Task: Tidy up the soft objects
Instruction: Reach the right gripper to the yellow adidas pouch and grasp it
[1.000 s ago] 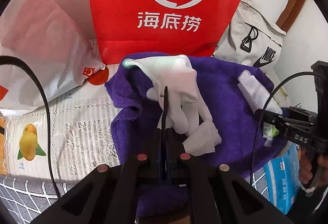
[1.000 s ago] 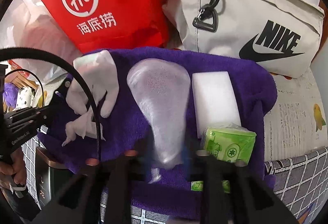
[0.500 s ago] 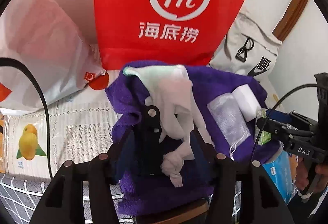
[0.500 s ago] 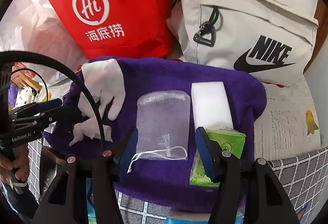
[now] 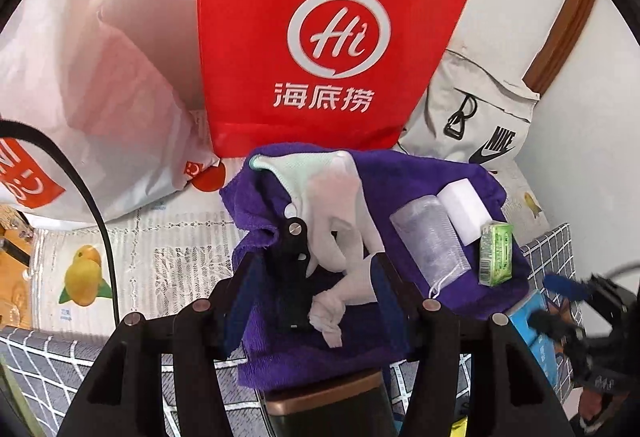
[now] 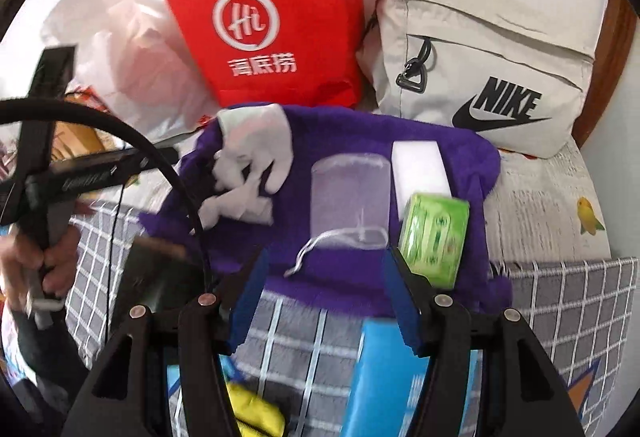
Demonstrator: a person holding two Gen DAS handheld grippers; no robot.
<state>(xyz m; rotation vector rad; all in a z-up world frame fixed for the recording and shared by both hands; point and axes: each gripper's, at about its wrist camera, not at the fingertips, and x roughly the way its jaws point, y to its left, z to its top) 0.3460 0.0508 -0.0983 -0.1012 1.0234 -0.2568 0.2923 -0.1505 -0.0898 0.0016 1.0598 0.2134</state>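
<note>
On the purple towel lay, left to right, white glove, mesh pouch, sponge, tissue pack. My left gripper and right gripper both had jaws apart, holding nothing. I judged a placing step finished; next called for picking another soft item.

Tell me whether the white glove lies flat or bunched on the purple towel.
Bunched. The white glove lies rumpled on the purple towel, its fingers twisted and knotted at the lower end.

Glove and pouch on towel
</note>
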